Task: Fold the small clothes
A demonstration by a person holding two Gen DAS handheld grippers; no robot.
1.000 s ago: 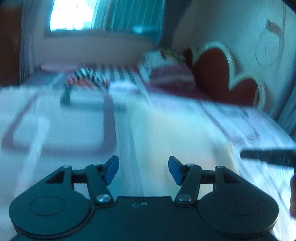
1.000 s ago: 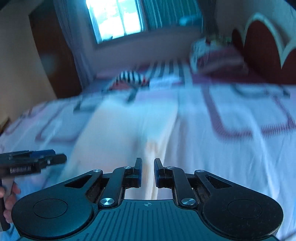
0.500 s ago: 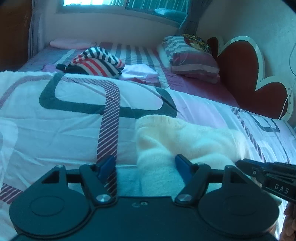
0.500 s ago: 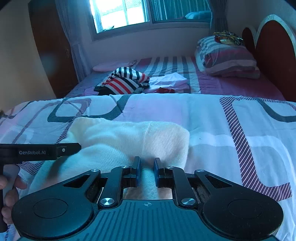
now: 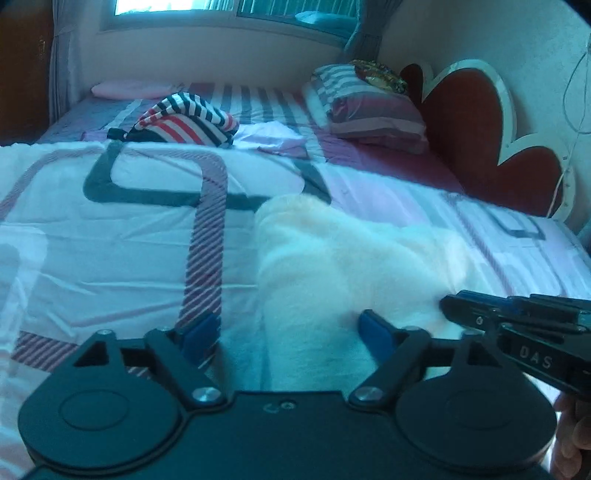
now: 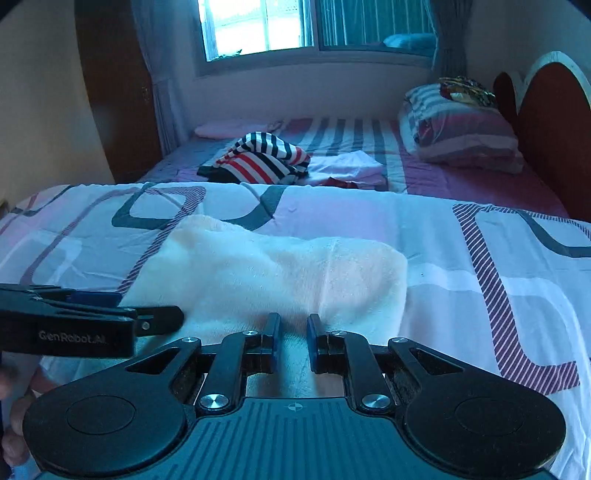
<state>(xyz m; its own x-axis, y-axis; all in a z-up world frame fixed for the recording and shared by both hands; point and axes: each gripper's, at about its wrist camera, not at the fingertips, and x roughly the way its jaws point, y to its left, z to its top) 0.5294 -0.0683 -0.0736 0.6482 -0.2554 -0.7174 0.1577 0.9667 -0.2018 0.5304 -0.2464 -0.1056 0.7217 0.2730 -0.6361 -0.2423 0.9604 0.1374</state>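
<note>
A cream fleece garment lies folded on the patterned bedspread; it also shows in the right wrist view. My left gripper is open, its jaws wide apart over the garment's near left edge. My right gripper has its jaws a narrow gap apart at the garment's near edge, with cloth showing between them but not clamped. Each gripper shows side-on in the other's view: the right one, the left one.
A striped red, white and navy garment and a folded white one lie farther up the bed. A striped pillow rests by the red headboard. A window is behind.
Both grippers swung down and steadied over the cream garment after a blurred move. The left jaws opened wider. The right jaws parted slightly.
</note>
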